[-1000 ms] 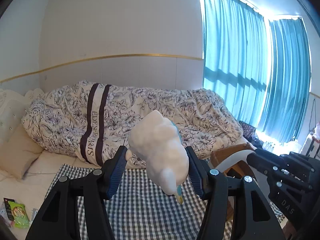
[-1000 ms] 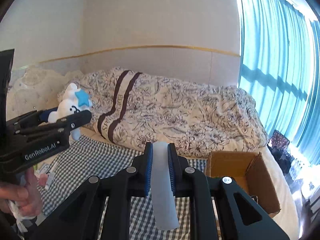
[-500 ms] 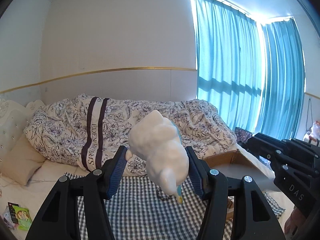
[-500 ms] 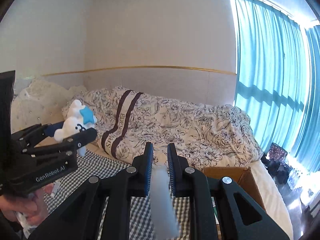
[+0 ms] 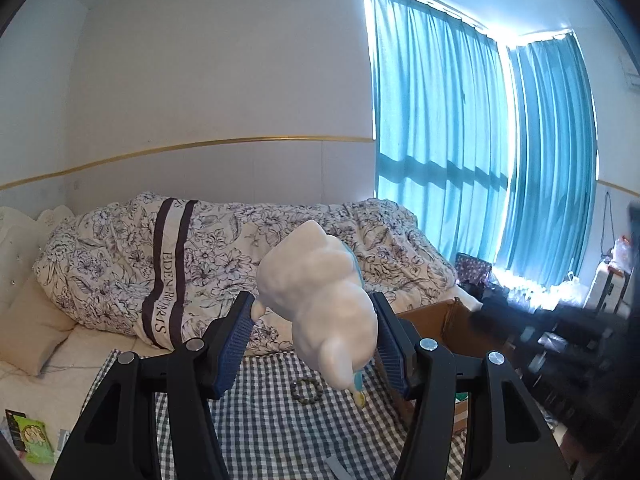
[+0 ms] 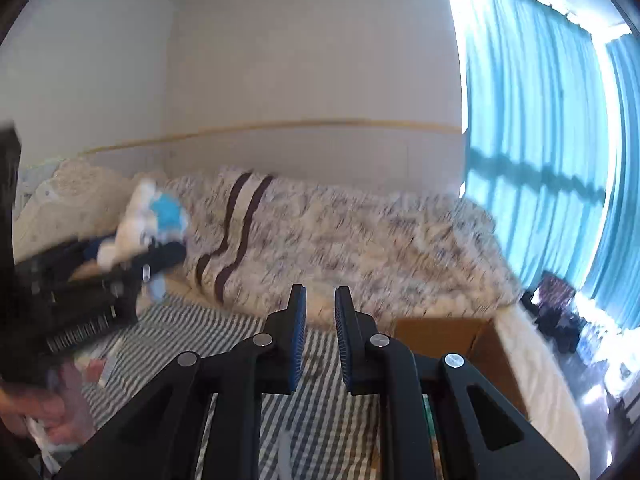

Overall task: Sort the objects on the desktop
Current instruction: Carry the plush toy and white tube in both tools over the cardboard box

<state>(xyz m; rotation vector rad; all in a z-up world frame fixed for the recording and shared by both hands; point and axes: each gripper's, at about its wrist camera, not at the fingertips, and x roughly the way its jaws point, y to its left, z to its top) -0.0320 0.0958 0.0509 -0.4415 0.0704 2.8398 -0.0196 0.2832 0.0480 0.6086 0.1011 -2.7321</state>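
Observation:
My left gripper (image 5: 313, 316) is shut on a white plush toy (image 5: 320, 300) with blue trim, held in the air above the checked cloth (image 5: 272, 432). The right wrist view shows the same plush toy (image 6: 148, 216), blurred, at the left in the left gripper (image 6: 100, 280). My right gripper (image 6: 320, 300) has a narrow gap between its blue pads (image 6: 299, 344) and holds nothing. A pale tube (image 6: 285, 454) lies on the cloth under it. The right gripper (image 5: 560, 344) is a dark blur in the left wrist view. An open cardboard box (image 5: 436, 320) stands at the cloth's right edge.
A dark bead bracelet (image 5: 306, 390) lies on the cloth. Behind it a flowered duvet (image 5: 200, 256) covers the bed. A green snack packet (image 5: 34, 440) lies at the left. Teal curtains (image 5: 460, 160) hang at the right. A hand (image 6: 40, 412) grips the left gripper's handle.
The pale tube slid out of my right gripper and fell to the cloth. Both grippers tilted upward, the right one still moving fast. The plush toy stays gripped.

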